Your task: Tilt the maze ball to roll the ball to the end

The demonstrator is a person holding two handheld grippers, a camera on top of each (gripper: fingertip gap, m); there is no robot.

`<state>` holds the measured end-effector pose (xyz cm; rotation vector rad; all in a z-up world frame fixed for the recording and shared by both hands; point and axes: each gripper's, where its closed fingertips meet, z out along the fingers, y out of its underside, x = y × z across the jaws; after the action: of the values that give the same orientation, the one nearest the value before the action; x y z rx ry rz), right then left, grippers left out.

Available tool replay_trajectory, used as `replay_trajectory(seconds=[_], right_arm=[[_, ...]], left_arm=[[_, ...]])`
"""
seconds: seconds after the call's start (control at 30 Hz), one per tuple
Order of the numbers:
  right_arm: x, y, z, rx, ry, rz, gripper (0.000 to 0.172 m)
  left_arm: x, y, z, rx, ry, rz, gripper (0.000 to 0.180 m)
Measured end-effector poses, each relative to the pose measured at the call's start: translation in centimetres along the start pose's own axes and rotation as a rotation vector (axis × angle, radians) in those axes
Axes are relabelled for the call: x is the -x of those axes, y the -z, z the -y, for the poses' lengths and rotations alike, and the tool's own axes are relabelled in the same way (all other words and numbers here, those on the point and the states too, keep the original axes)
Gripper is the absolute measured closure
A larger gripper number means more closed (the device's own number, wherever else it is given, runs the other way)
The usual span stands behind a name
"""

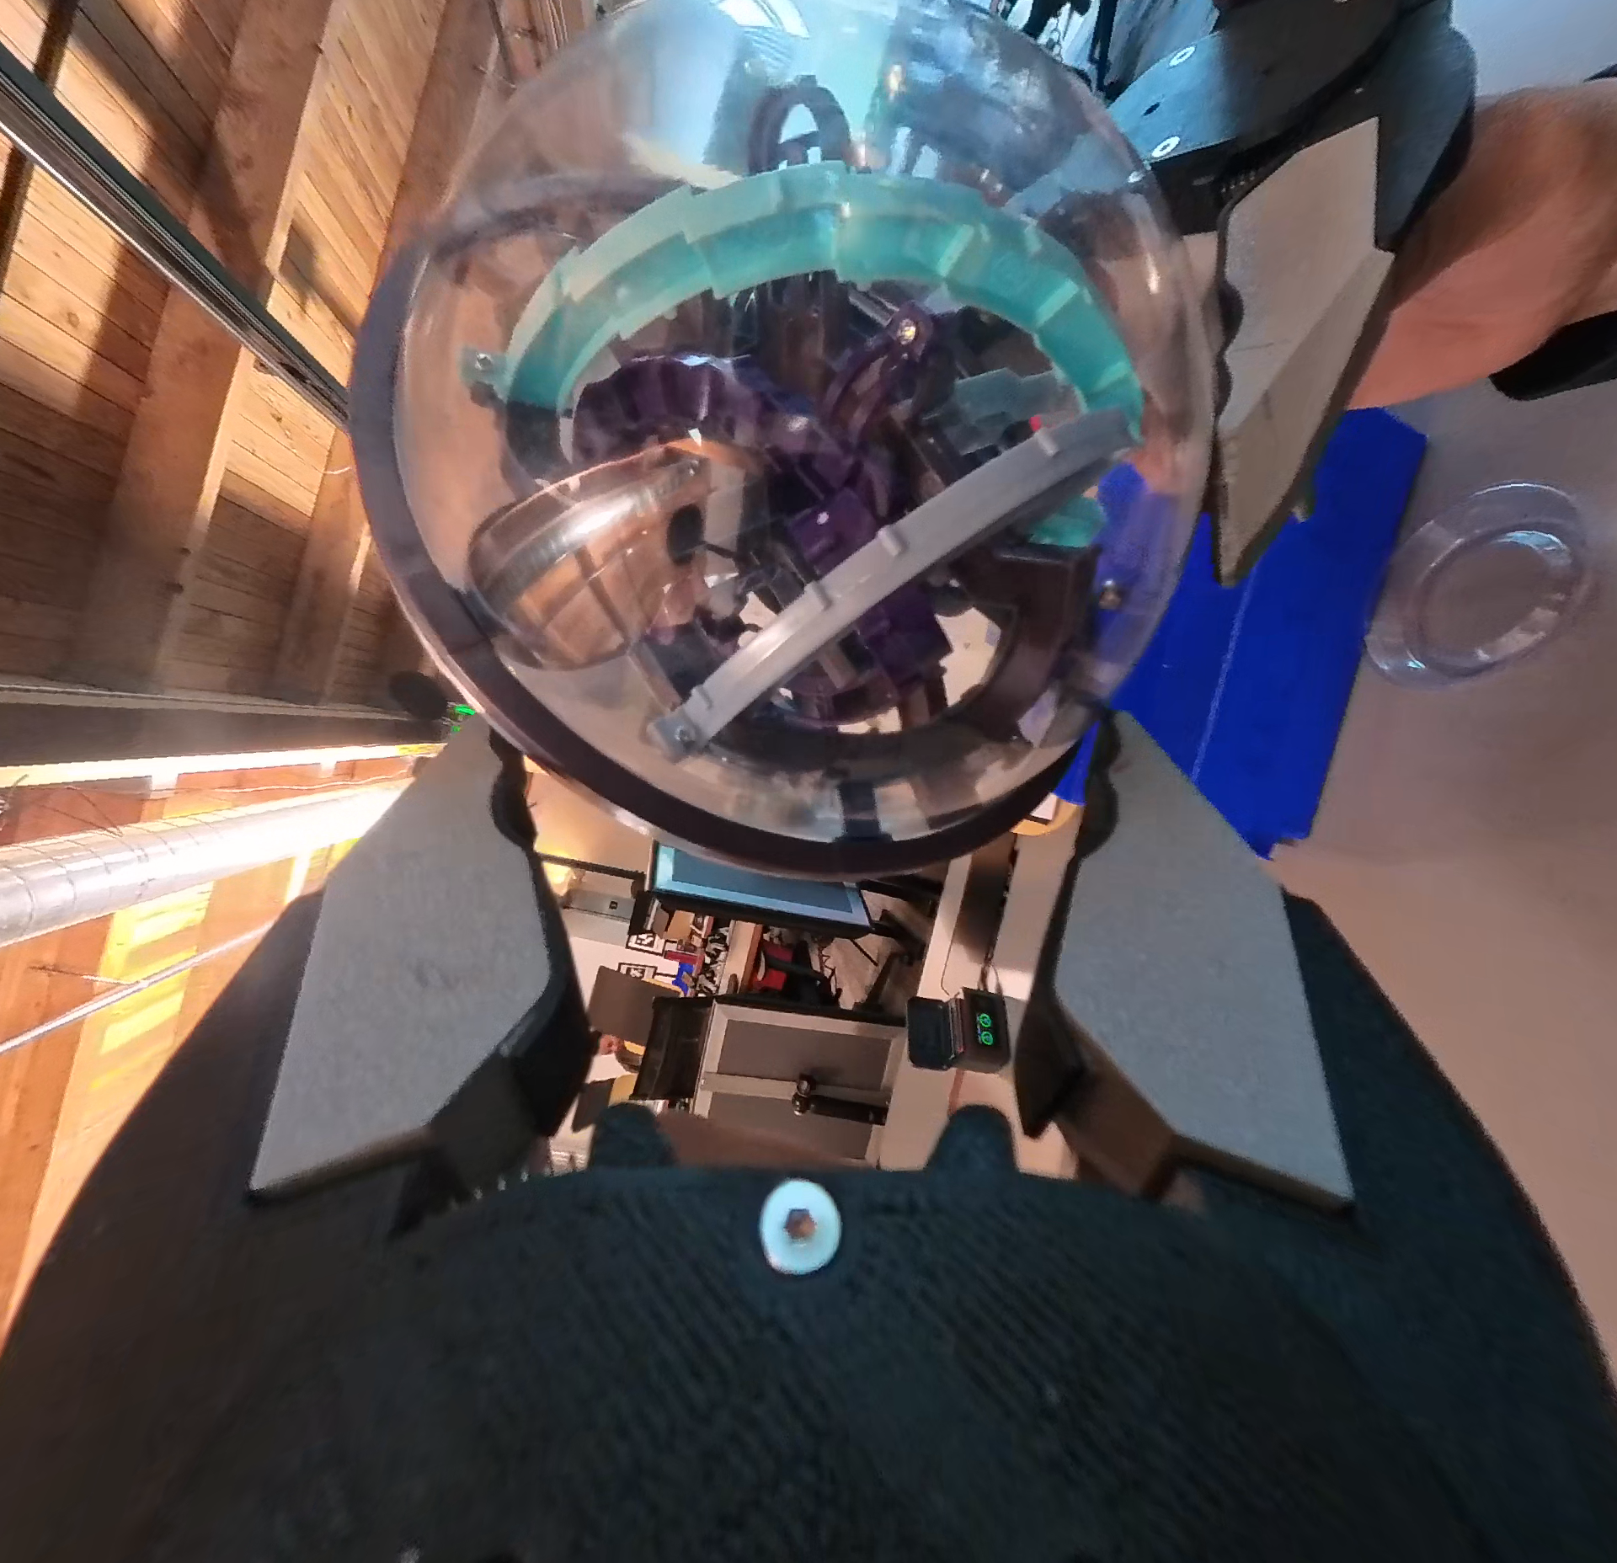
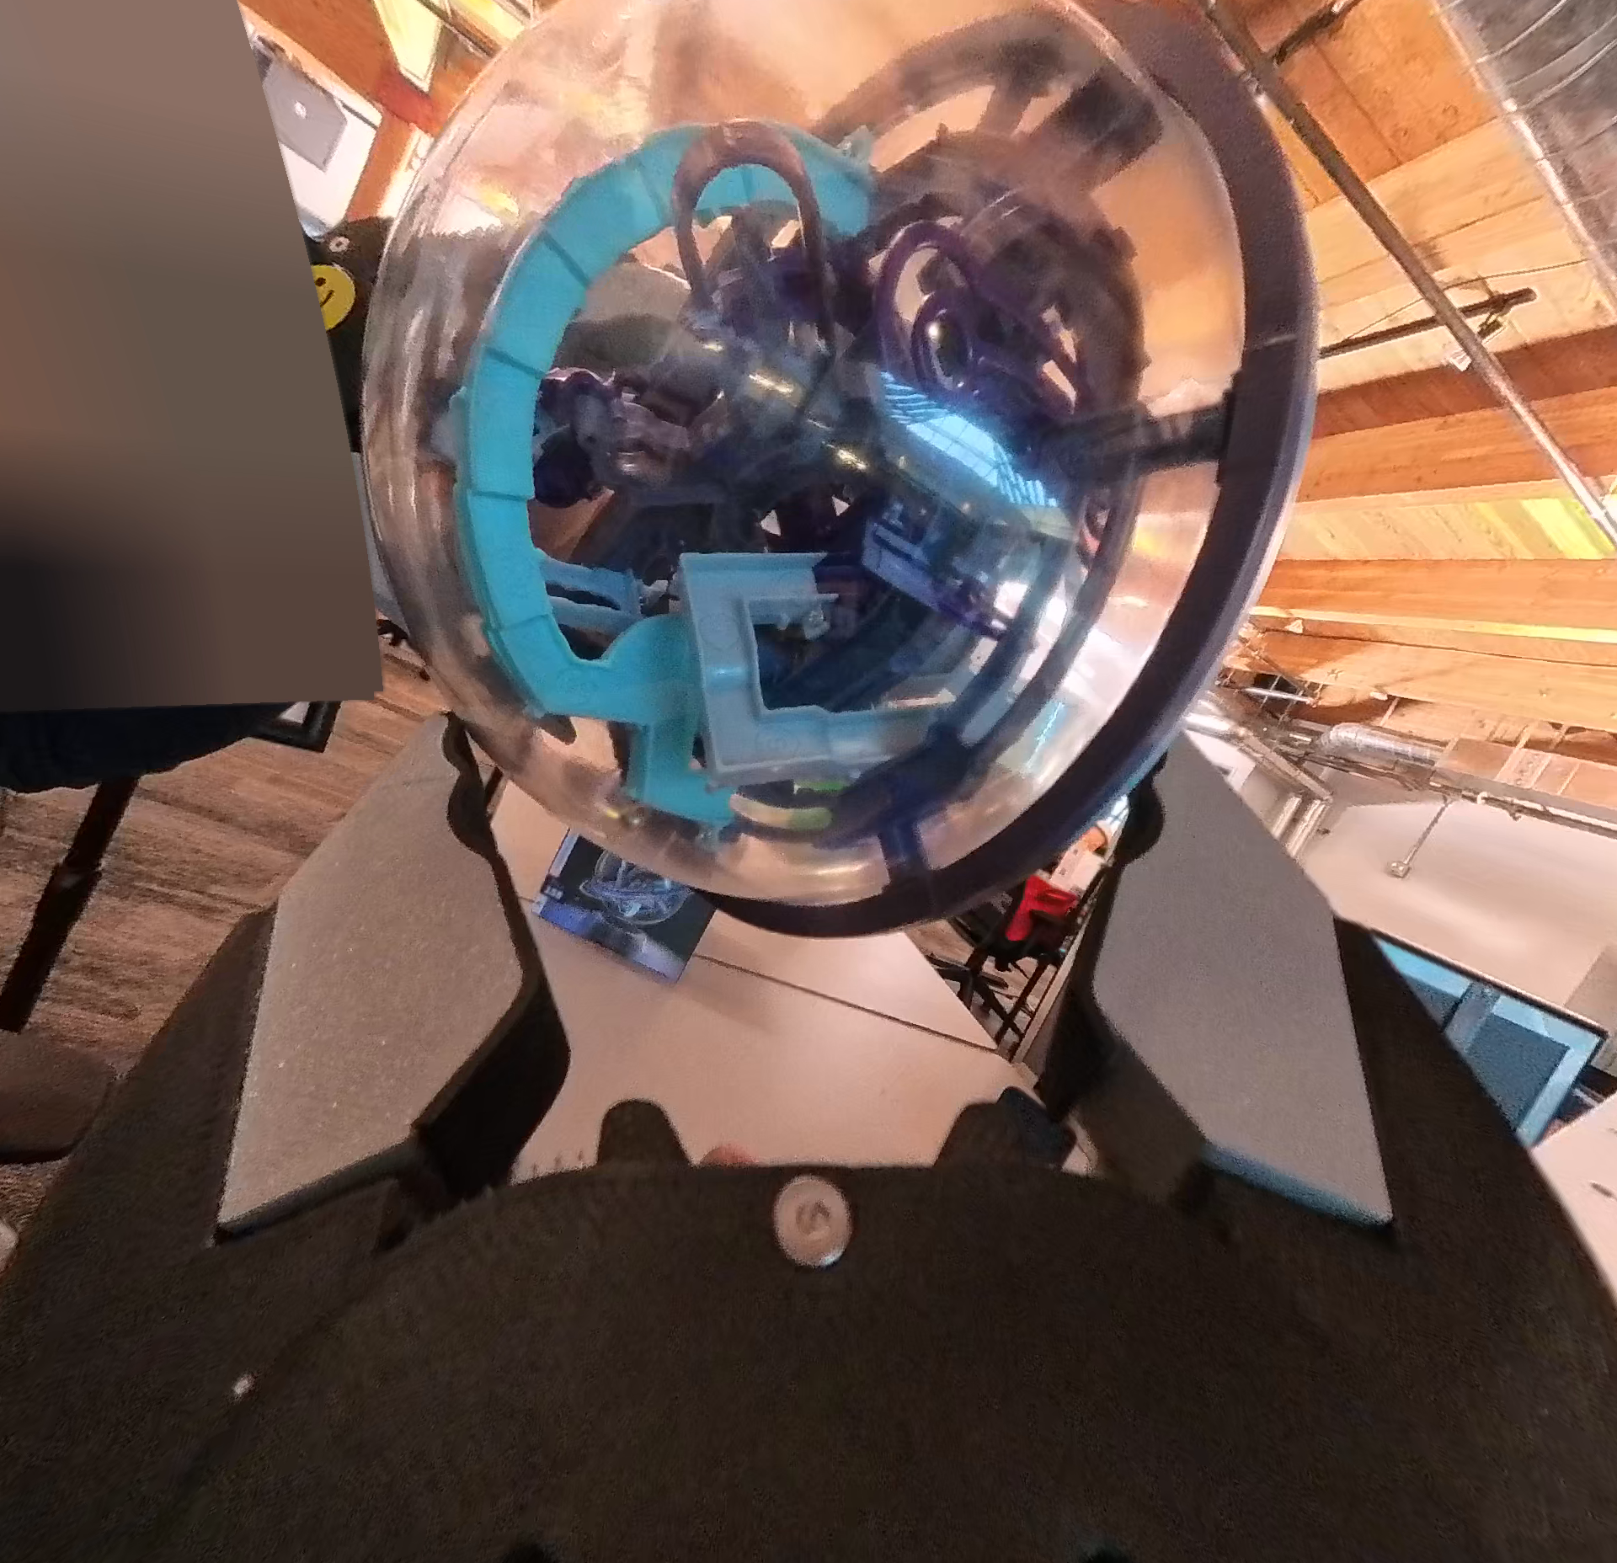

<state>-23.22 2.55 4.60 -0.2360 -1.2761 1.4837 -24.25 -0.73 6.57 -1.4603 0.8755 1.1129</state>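
Note:
The maze ball (image 1: pixel 787 419) is a clear sphere with a dark equator band and teal, purple and grey tracks inside. It is held up in the air, tilted. My left gripper (image 1: pixel 805 760) is shut on its lower part, with both fingertips against the shell. My right gripper (image 2: pixel 801 777) is shut on the same maze ball (image 2: pixel 831 436) from another side, with both tips against the shell. One finger (image 1: pixel 1295 366) of the right gripper shows in the left wrist view, pressed to the ball's right side. I cannot make out the small ball inside.
A blue mat (image 1: pixel 1269 646) and a clear plastic dish (image 1: pixel 1487 593) lie on the beige table (image 1: pixel 1487 908). A person's hand (image 1: pixel 1531 235) holds the right gripper. A dark printed box (image 2: pixel 621 908) lies on the table (image 2: pixel 787 1040) below the ball.

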Motion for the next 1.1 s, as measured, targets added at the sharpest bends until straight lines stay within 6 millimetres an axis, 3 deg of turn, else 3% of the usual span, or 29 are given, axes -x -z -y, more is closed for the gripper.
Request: replay_trajectory(seconds=[0.77, 1.1], right_arm=[[0.4, 0.5, -2.2, 0.046, -0.150, -0.004, 0.030], [3.1, 2.7, -6.6, 0.134, -0.319, 0.000, 0.030]], left_arm=[[-1.7, -0.8, -1.5, 0.008, 0.135, -0.088, 0.055], [-7.0, -1.1, -3.1, -0.020, 0.287, -0.162, 0.054]])
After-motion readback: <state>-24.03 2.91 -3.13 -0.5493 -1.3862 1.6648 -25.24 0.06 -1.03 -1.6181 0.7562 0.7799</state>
